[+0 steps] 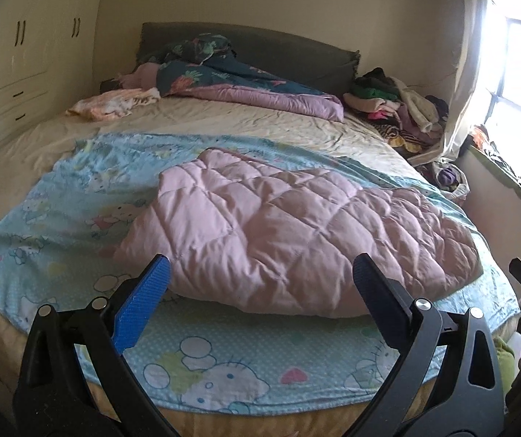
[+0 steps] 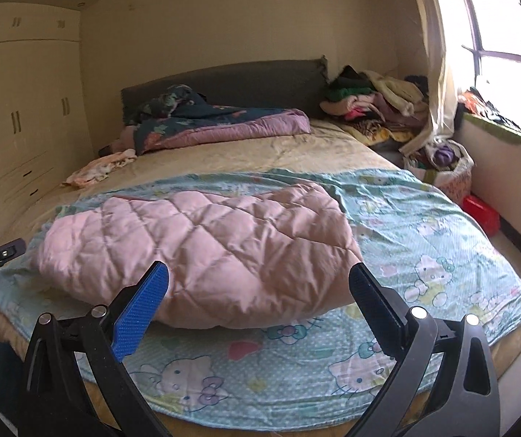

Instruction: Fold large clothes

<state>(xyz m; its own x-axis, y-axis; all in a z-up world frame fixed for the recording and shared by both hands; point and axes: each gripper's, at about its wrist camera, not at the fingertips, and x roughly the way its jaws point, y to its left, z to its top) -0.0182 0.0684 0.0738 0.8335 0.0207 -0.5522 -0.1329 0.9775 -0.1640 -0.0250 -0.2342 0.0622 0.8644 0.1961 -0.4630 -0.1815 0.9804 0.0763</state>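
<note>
A pink quilted garment or quilt [image 1: 282, 233] lies bunched on a light blue cartoon-print sheet [image 1: 78, 196] at the foot of the bed. It also shows in the right wrist view [image 2: 202, 251], on the same sheet [image 2: 424, 225]. My left gripper [image 1: 260, 273] is open and empty, held just in front of the pink quilt's near edge. My right gripper [image 2: 258, 280] is open and empty, also in front of the near edge. Neither gripper touches the fabric.
A dark floral and purple duvet [image 1: 246, 83] lies at the headboard. A clothes pile [image 1: 399, 109] sits at the back right. A wardrobe [image 1: 23, 65] stands left, a window [image 2: 508, 43] right. A red box [image 2: 481, 215] is on the floor.
</note>
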